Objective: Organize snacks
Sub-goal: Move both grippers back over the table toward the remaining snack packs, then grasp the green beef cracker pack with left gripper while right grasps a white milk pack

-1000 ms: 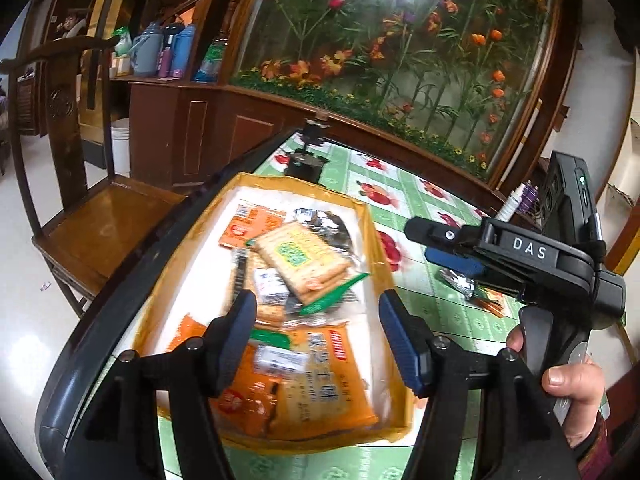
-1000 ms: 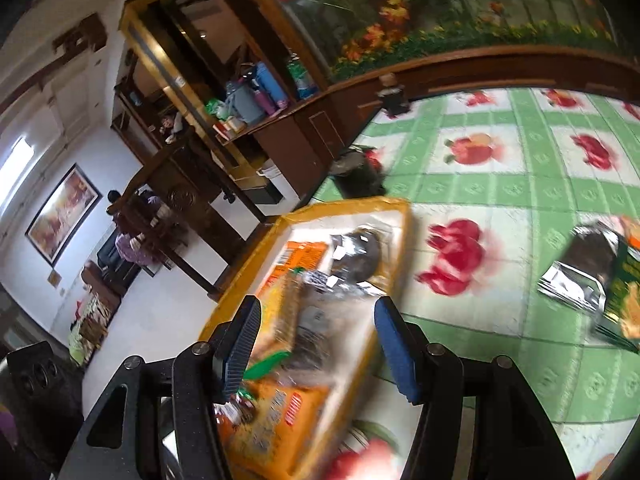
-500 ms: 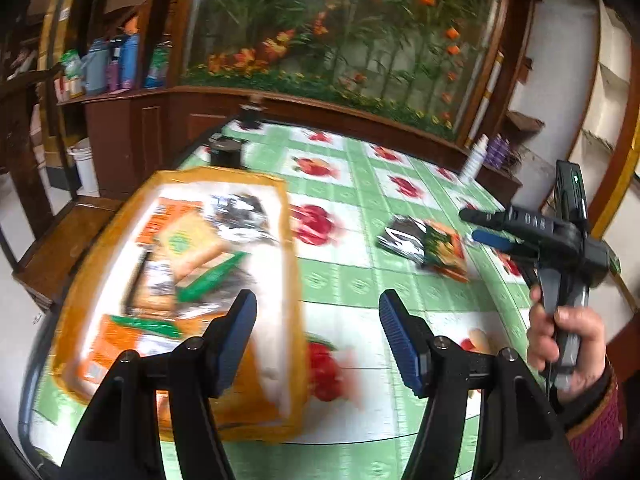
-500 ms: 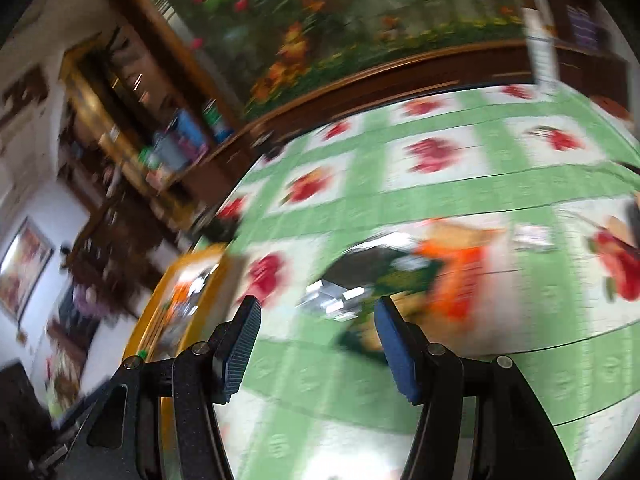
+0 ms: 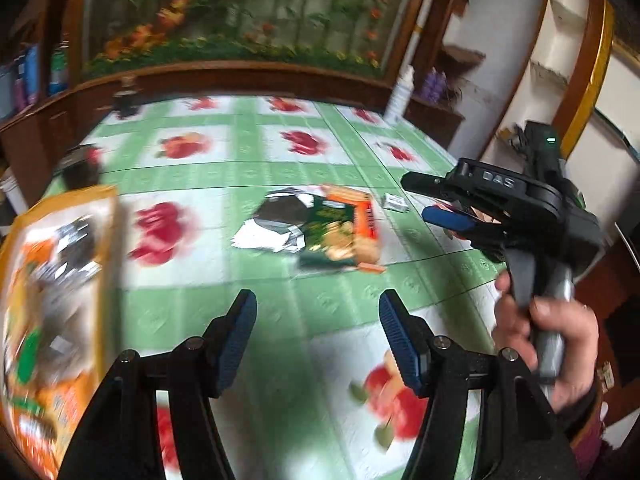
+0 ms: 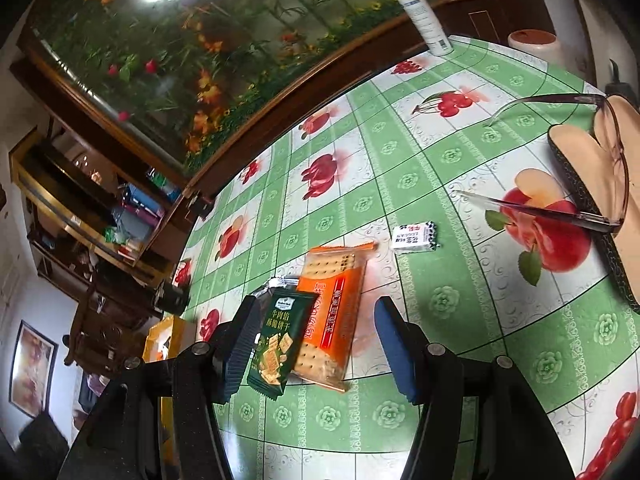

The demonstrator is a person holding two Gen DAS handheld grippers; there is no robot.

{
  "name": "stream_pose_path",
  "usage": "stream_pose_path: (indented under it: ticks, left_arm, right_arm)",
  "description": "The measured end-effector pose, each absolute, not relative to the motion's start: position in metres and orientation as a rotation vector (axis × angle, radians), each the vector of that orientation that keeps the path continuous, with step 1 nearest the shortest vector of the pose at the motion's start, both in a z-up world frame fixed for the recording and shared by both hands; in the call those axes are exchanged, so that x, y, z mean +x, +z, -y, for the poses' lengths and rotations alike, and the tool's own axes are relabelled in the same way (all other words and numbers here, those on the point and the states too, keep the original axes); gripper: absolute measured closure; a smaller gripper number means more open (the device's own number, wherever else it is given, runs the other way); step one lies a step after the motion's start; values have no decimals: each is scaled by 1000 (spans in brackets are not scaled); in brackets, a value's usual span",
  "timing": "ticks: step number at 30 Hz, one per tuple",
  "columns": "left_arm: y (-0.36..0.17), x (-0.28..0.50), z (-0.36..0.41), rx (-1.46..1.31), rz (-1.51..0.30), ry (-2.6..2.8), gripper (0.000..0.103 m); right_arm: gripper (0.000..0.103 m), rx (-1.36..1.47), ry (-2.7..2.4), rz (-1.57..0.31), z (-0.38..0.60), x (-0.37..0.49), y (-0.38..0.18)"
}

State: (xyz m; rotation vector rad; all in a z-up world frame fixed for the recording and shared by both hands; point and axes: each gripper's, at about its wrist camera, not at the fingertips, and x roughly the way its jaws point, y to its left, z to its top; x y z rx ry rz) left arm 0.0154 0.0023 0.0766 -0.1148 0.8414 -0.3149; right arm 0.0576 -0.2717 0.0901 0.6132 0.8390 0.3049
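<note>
A small pile of snack packets lies mid-table: an orange cracker packet [image 6: 334, 308], a dark green biscuit packet [image 6: 280, 340] overlapping it, and a silver-black foil packet [image 5: 276, 222] underneath at the left. A small white candy packet [image 6: 414, 236] lies apart, farther back. My right gripper [image 6: 314, 340] is open, hovering over the pile with both packets showing between its fingers, not pressed. My left gripper [image 5: 318, 336] is open above bare tablecloth, nearer than the pile. The yellow tray [image 5: 106, 216], filled with several snack packets, sits blurred at the left edge. The right gripper [image 5: 436, 200] and the hand holding it show at right.
Green fruit-print tablecloth [image 6: 440, 300] covers the table. Eyeglasses [image 6: 592, 168] rest on an open case [image 6: 588, 184] at the right. A white spray bottle [image 6: 420, 12] stands at the far edge. A dark jar [image 5: 80, 166] sits behind the tray. Wooden cabinets and a flower mural lie behind.
Both grippers swung right, away from the tray. The tray slid to the left edge of the left view; the right view now centres on the loose packets. Both jaws stayed equally wide.
</note>
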Motion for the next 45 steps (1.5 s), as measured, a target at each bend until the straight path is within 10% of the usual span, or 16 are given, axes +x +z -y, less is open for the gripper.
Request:
stream_pose_path:
  ticks: [10, 14, 45]
  left_arm:
    - [33, 114, 53, -17, -947, -240, 37]
    - [27, 120, 54, -36, -917, -221, 60]
    - [49, 76, -23, -182, -774, -216, 60]
  right_arm:
    - [39, 642, 272, -817, 287, 57, 93]
    - [39, 619, 268, -817, 287, 56, 93]
    - [40, 441, 357, -965, 278, 99, 72]
